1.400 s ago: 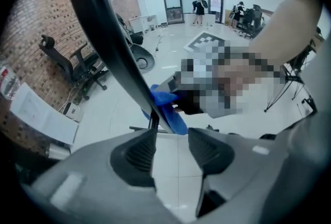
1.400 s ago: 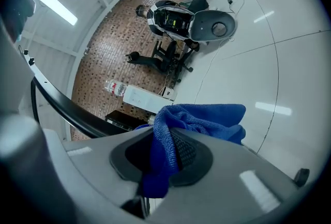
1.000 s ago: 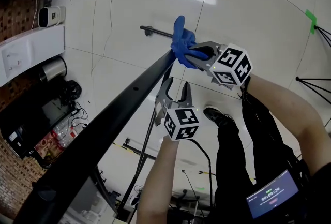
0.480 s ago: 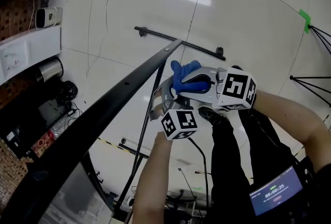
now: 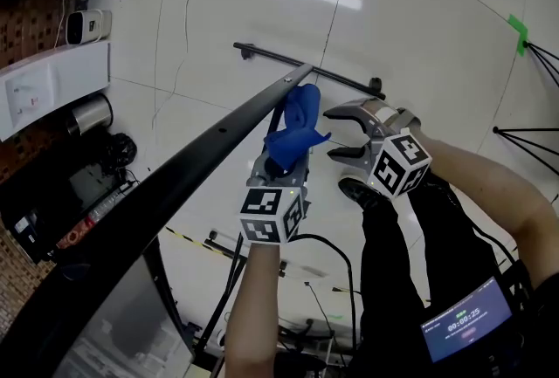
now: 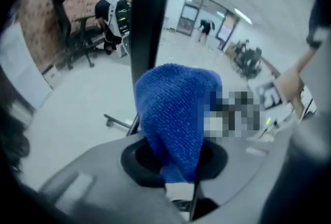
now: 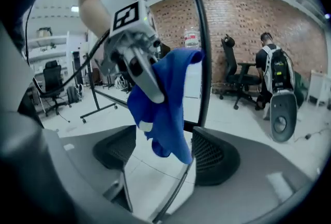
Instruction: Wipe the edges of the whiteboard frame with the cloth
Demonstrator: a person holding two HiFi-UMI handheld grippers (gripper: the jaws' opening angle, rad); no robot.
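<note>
Bright ceiling-light glare; fisheye edges; blurred claw views

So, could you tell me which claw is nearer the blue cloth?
Left. The left claw is shut on the blue cloth; the right claw, just opened and empty, sits beside it.

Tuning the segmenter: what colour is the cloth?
Blue; the cloth shows best in the left gripper view.

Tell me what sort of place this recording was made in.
Probably an open office or lab workroom. There is a brick wall with office chairs along it, a pale tiled floor, and a whiteboard frame standing out in the open.
</note>
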